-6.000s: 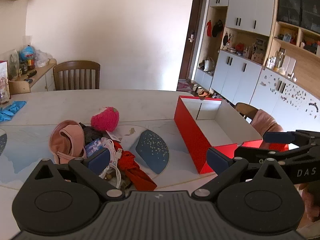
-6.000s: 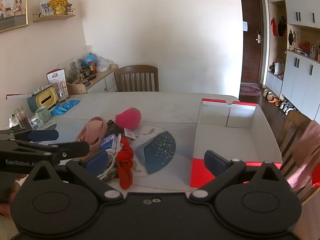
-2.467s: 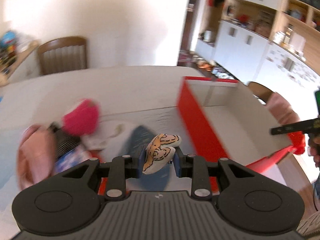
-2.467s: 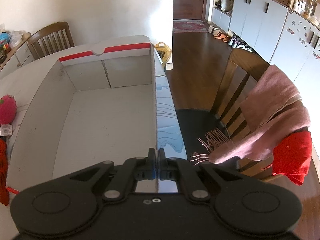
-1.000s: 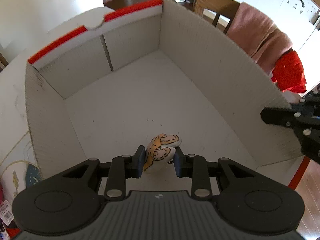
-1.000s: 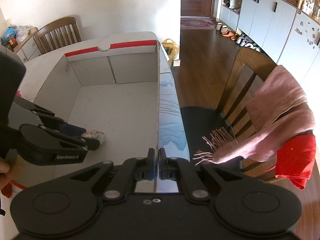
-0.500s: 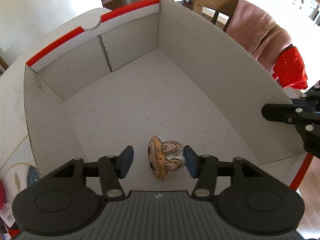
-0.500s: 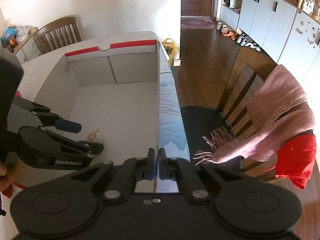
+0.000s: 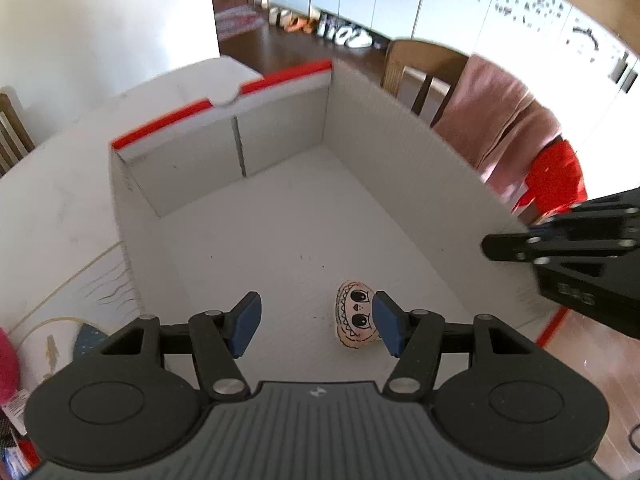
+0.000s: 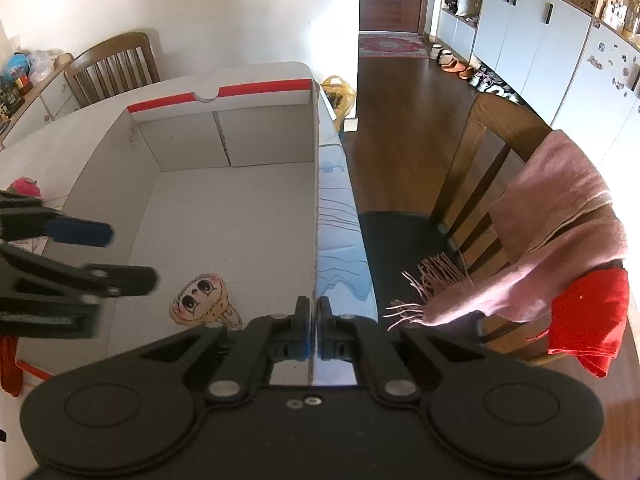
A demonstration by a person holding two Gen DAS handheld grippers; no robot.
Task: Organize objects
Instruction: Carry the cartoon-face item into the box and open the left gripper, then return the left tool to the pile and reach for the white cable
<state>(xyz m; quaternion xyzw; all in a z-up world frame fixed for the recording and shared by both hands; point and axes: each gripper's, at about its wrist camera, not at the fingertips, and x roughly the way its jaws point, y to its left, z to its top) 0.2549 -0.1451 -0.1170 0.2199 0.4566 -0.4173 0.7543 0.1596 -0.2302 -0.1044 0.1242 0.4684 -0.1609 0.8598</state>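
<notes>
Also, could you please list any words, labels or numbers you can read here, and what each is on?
No text reads clearly.
Pale marking on the right gripper: too blurred to read.
White tag by the pink plush toy: too small to read.

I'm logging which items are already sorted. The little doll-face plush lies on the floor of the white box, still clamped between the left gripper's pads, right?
Not quite. The doll-face plush does lie on the white box's floor, but the left gripper has just opened and no longer clamps it; its pads stand apart, clear of the plush. The left wrist view shows this.
</notes>
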